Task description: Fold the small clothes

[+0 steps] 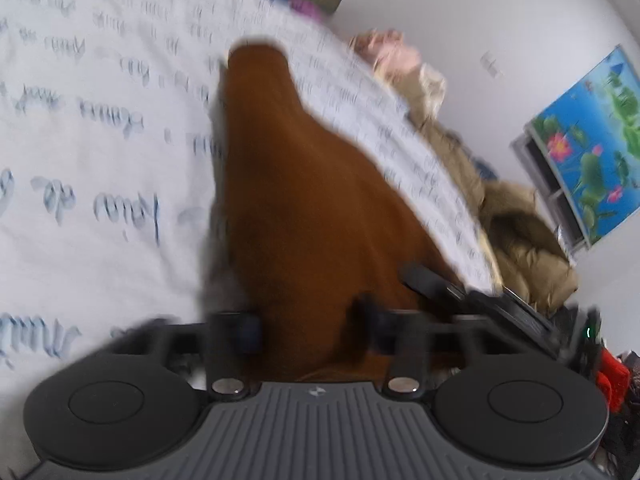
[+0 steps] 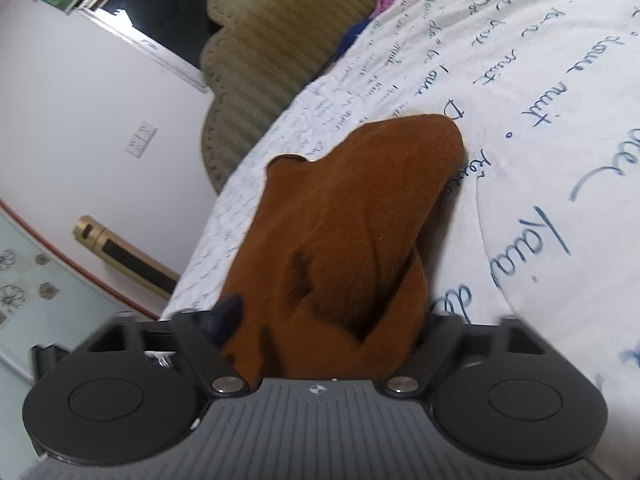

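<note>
On a white bed sheet (image 1: pixel 100 128) printed with handwriting, the left wrist view, blurred, shows a brown cloth (image 1: pixel 304 200) running away from the left gripper (image 1: pixel 312 332). The cloth fills the gap between the two dark fingers (image 1: pixel 244 332); whether they pinch it I cannot tell. A tan jacket (image 1: pixel 516 240) lies past the bed's edge.

In the right wrist view, the same brown cloth (image 2: pixel 340 232) is bunched between the right gripper (image 2: pixel 320 332) fingers, folded over itself on the sheet (image 2: pixel 540 100); the grip is unclear. A ribbed headboard (image 2: pixel 280 40) stands behind.
</note>
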### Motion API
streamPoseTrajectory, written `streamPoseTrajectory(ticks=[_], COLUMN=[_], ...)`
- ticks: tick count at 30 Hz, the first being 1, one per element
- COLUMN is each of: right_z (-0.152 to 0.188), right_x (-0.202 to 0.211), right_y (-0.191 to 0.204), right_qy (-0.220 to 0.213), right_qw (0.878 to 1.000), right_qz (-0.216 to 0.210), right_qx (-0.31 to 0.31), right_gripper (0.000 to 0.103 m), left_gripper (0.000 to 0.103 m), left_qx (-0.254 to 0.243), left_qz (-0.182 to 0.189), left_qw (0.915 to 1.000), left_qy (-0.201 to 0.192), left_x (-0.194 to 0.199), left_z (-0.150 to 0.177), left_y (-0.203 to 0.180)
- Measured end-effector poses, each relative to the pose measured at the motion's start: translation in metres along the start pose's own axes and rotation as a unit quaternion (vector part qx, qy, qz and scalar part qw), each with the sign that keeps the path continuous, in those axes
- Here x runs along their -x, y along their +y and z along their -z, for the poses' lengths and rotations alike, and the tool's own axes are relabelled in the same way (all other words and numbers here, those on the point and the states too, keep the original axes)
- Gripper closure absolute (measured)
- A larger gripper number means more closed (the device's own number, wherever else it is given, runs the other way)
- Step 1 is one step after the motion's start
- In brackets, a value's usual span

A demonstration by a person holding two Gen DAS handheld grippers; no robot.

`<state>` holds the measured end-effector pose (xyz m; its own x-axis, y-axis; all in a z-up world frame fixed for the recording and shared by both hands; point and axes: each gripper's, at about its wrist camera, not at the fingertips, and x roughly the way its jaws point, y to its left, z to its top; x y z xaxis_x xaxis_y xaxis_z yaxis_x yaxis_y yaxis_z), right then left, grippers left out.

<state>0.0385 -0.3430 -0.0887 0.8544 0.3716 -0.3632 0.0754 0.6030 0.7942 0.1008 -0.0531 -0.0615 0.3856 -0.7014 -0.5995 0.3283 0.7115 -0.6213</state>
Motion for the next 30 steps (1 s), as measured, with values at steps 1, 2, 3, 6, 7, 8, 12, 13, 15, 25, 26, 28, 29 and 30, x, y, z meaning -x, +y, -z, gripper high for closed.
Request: streamPoseTrajectory(ticks=[1,2,3,6,7,8,12,13,15,25,26,28,29,30], right_z=[-0.001,-0.003,-0.005,-0.005,-0.005,-0.005,-0.011,-0.014,-0.023,-0.067,-0.070,-0.072,-0.072,-0.073], right_x=[-0.004,-0.007,-0.008,0.000,0.003,0.004,0.006,0.008,0.006,-0.055,-0.061,-0.069,-0.073,-0.076], right_y=[0.000,-0.003,-0.006,-0.002,0.002,0.006,-0.003,-0.009,-0.015,-0.023,-0.021,-0.016,-0.013,-0.010], right_qy=[0.004,0.010,0.015,0.020,0.020,0.022,0.031,0.029,0.026,0.036,0.040,0.049,0.055,0.059], right_qw=[1.000,1.000,1.000,1.000,0.999,0.999,0.999,0.999,0.999,0.997,0.997,0.998,0.998,0.998], right_qz=[0.013,0.021,0.012,0.016,0.021,0.026,0.029,0.018,0.004,-0.046,-0.049,-0.047,-0.039,-0.029], right_qx=[-0.002,-0.008,-0.017,0.005,0.018,0.028,0.011,-0.005,-0.027,-0.048,-0.039,-0.018,-0.007,0.001], right_gripper=[0.060,0.072,0.073,0.075,0.075,0.075,0.054,0.053,0.047,0.034,0.034,0.036,0.042,0.056], left_gripper=[0.076,0.080,0.084,0.086,0.086,0.086,0.071,0.067,0.050,0.037,0.038,0.038,0.039,0.047], left_qx=[-0.009,-0.015,-0.014,-0.014,-0.020,-0.027,0.008,0.023,0.048,0.149,0.153,0.156,0.158,0.161], left_qz=[-0.010,-0.014,-0.011,-0.005,-0.010,-0.016,0.003,0.011,0.011,0.048,0.050,0.046,0.043,0.041], left_qw=[0.9999,0.9998,0.9997,0.9995,0.9994,0.9991,0.9999,0.9997,0.9987,0.9874,0.9867,0.9865,0.9862,0.9859], left_qy=[-0.003,-0.008,-0.014,-0.026,-0.027,-0.029,-0.007,0.004,0.012,0.024,0.024,0.022,0.019,0.015], left_x=[-0.001,0.000,0.003,0.008,0.008,0.008,0.004,0.001,-0.007,-0.074,-0.079,-0.088,-0.091,-0.095], left_z=[0.002,0.004,0.006,0.009,0.010,0.009,-0.014,-0.022,-0.039,-0.100,-0.106,-0.116,-0.120,-0.124], left_y=[-0.002,-0.003,-0.004,-0.006,-0.008,-0.009,0.004,0.009,0.016,0.032,0.032,0.031,0.031,0.032])
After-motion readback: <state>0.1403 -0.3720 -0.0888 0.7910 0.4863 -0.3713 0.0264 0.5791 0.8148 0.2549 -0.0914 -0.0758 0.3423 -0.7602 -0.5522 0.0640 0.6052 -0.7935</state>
